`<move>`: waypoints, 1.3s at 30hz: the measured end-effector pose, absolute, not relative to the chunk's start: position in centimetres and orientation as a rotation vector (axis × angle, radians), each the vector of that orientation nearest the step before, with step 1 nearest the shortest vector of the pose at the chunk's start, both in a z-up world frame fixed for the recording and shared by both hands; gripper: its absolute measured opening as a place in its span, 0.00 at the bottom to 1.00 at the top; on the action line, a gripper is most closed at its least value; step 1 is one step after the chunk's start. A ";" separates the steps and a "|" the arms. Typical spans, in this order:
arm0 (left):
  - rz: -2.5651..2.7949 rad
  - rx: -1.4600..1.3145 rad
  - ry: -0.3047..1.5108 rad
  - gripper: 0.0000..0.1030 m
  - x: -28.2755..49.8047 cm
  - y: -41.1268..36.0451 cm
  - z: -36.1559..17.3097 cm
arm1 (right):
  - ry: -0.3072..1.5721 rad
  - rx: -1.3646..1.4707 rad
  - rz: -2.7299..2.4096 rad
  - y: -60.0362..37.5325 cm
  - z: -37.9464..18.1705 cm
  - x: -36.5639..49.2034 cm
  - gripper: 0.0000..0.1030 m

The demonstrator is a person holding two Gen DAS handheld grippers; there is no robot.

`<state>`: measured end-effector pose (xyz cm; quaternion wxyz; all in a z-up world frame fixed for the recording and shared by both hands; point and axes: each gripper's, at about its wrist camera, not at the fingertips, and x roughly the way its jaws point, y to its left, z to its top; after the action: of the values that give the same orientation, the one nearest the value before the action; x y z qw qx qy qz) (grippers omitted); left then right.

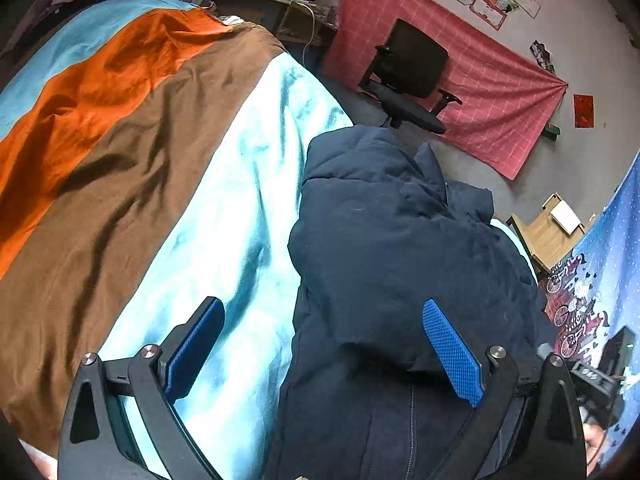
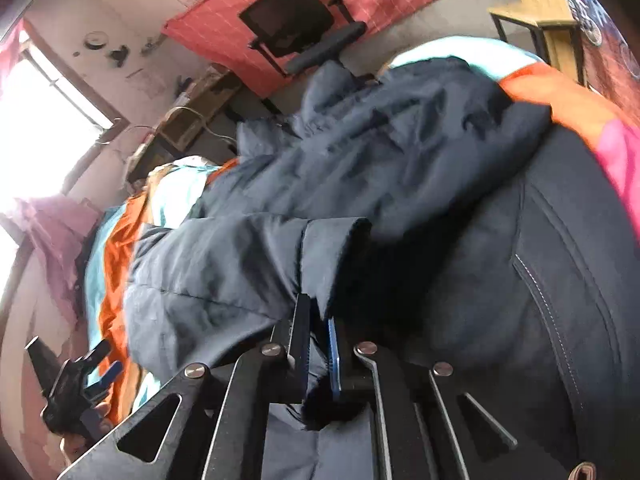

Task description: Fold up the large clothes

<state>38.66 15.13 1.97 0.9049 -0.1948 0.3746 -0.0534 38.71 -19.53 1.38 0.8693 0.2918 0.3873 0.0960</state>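
A dark navy padded jacket (image 1: 400,240) lies bunched on the right part of a bed. My left gripper (image 1: 322,312) hovers over its near edge, open wide, blue pads apart; one finger is above the pale blue sheet, the other above the jacket, gripping nothing. In the right wrist view the jacket (image 2: 420,152) fills the middle, and a sleeve with its cuff (image 2: 332,256) runs toward the camera. My right gripper (image 2: 318,308) is shut on that cuff, fabric pinched between the pads. The left gripper (image 2: 76,384) also shows at lower left, held by a hand.
The bed cover (image 1: 120,160) has pale blue, brown and orange stripes. Beyond the bed stand a black office chair (image 1: 408,76), a pink checked cloth (image 1: 500,92) on the wall, a cluttered desk (image 1: 280,8) and a wooden side table (image 1: 548,236). A bright window (image 2: 40,120) is at left.
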 end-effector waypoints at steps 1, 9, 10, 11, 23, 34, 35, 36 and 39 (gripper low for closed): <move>-0.115 -0.395 0.772 0.94 38.7 15.1 2.0 | 0.790 0.595 0.210 -19.4 2.1 38.3 0.04; -0.136 -0.322 0.719 0.94 40.3 13.4 2.8 | 0.604 0.445 0.161 -21.3 9.3 36.9 0.04; -0.135 -0.302 0.707 0.94 40.7 12.9 3.1 | 0.586 0.444 0.135 -22.4 10.0 37.1 0.04; -0.132 -0.288 0.701 0.94 41.1 12.6 3.3 | 0.576 0.442 0.115 -23.2 10.4 37.4 0.04; -0.141 0.031 0.759 0.94 46.9 6.7 -0.9 | 0.770 0.242 -0.161 -24.7 5.2 43.0 0.25; -0.118 -0.030 0.678 0.94 47.7 9.4 0.1 | 0.648 0.120 0.041 -18.7 6.9 42.4 0.71; -0.121 -0.003 0.690 0.94 48.4 9.2 0.0 | 0.662 0.124 0.074 -17.9 6.7 43.2 0.71; -0.117 0.038 0.708 0.94 49.4 9.0 -0.5 | 0.685 0.121 0.097 -17.2 6.2 44.1 0.71; -0.125 0.084 0.754 0.95 51.1 9.1 -2.0 | 0.787 0.124 0.098 -16.3 4.1 46.9 0.67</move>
<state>51.09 9.15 -2.03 0.9271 0.0408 0.3676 -0.0610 46.85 -16.32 4.10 0.9206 0.0602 0.3830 0.0479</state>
